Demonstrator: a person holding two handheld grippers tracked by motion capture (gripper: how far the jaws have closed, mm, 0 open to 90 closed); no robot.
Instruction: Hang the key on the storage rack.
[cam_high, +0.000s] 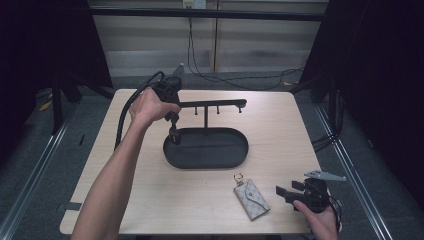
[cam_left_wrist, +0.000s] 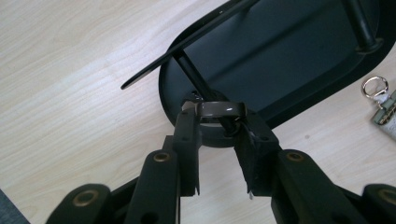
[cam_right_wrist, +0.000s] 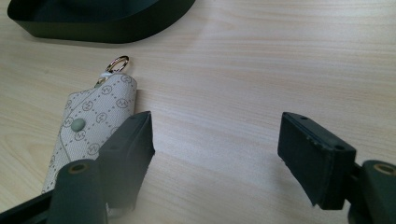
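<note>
Pale wooden tabletop with a black stand, a key pouch and two hand-held grippers.

Left gripper is clamped on a dark ring, which it holds just above the near end of the black oval tray, beside one of the stand's thin pegs. Right gripper rests low over the wood with its jaws wide apart and nothing between them; the patterned key pouch lies just outside its left jaw.
</note>
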